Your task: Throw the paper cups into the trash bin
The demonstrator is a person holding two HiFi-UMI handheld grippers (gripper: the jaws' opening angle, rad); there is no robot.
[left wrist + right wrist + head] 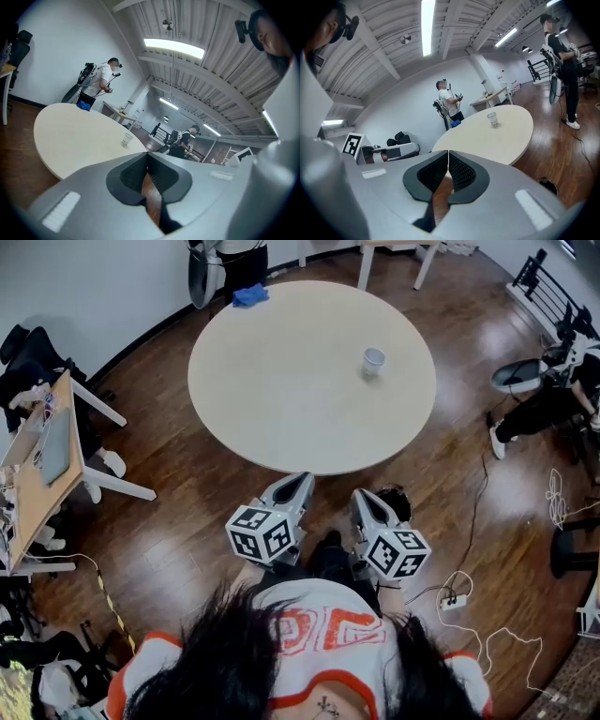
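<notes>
One white paper cup stands upright on the right part of the round beige table; it also shows as the cup and the cup. Both grippers hang low in front of the person, short of the table's near edge and far from the cup. My left gripper is shut with nothing between its jaws, as is the left gripper. My right gripper is shut and empty too, seen as the right gripper. A dark round bin sits on the floor just right of the right gripper.
A blue cloth lies at the table's far edge. A person with a backpack stands beyond the table. A wooden desk is at the left. Cables and a power strip lie on the floor at the right, near a seated person.
</notes>
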